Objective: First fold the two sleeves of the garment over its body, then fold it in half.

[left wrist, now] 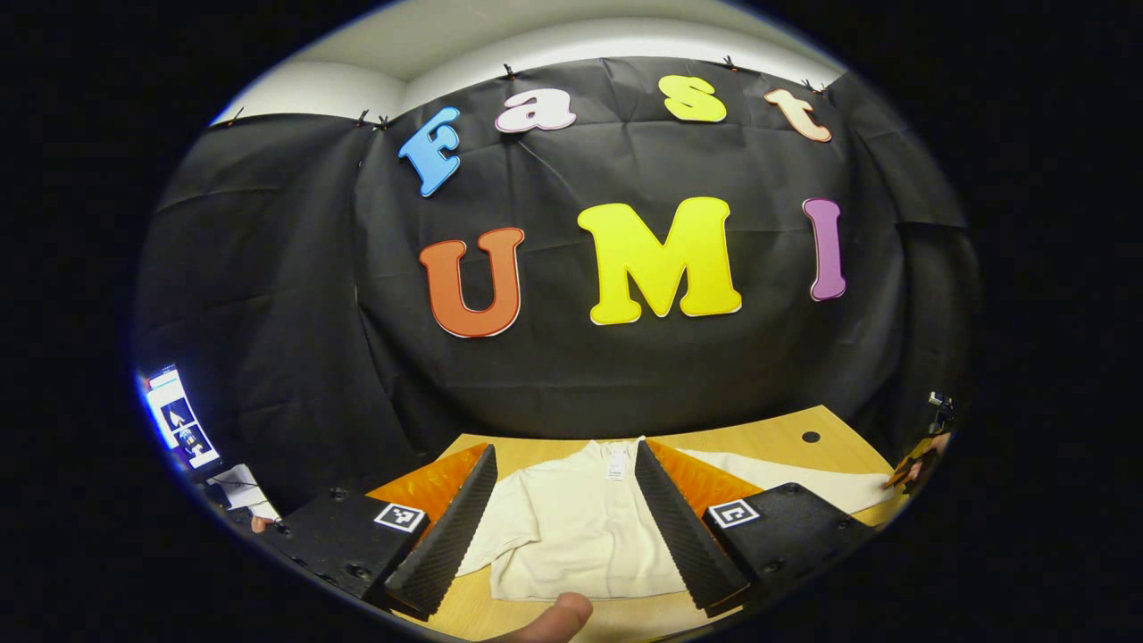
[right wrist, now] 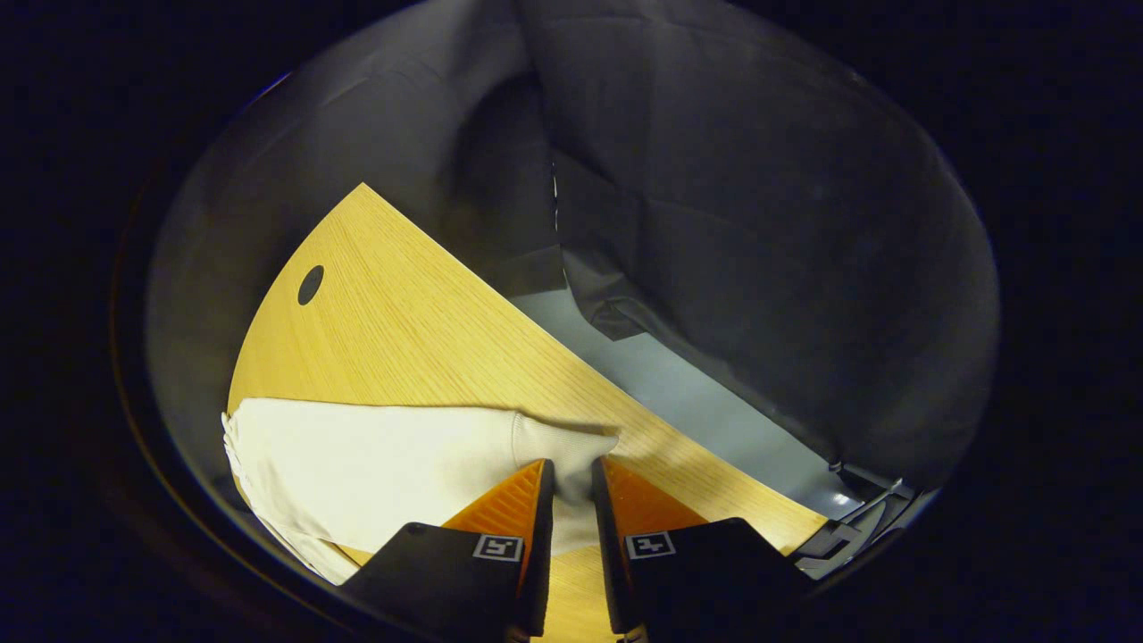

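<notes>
Left gripper view has the cream knit long-sleeved garment (left wrist: 571,522) lying flat on the light wooden table (left wrist: 768,438), one sleeve (left wrist: 804,482) stretched out toward 3 o'clock and the other seemingly lying in against the body, so at least one sleeve fold and the halving look left to do. The left hand-held gripper (left wrist: 563,527) hovers spread wide above the body, while the right hand-held gripper (right wrist: 571,500) pinches the ribbed cuff (right wrist: 563,446). A lit monitor (left wrist: 179,429) sits at 8 o'clock; nothing blocks the fold.
</notes>
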Available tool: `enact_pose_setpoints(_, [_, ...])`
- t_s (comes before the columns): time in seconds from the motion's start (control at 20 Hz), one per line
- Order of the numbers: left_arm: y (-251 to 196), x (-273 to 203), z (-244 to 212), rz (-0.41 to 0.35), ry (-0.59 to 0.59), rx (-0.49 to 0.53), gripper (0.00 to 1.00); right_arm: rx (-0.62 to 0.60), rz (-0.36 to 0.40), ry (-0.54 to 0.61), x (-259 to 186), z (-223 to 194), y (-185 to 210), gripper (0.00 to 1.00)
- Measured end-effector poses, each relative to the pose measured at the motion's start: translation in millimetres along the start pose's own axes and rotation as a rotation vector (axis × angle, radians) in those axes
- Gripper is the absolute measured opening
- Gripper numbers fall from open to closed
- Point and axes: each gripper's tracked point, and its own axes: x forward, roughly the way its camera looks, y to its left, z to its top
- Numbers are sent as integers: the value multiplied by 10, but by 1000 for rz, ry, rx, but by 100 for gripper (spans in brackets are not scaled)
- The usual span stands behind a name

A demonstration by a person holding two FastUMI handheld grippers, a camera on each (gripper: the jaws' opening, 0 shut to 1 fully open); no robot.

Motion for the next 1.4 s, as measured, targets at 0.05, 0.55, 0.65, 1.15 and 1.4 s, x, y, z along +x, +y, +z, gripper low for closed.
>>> enact_pose_setpoints(0.05, [-3, 18, -1, -3, -1, -1, 99, 11, 3, 4, 4, -14, 8, 15])
enact_pose_setpoints(0.55, [65, 135, 113, -45, -54, 11, 99, -13, 92, -55, -637, 83, 259, 3])
enact_pose_setpoints(0.65, [95, 136, 119, -58, -65, -3, 99, -30, 109, -67, -842, 85, 390, 3])
enact_pose_setpoints(1.15, [607, 164, -84, -55, -69, -88, 99, -211, 247, -172, -1907, -73, 1578, 2])
enact_pose_setpoints(1.4, [835, 132, -79, -69, -108, -108, 99, -321, 330, -202, -2182, -370, 2329, 3])
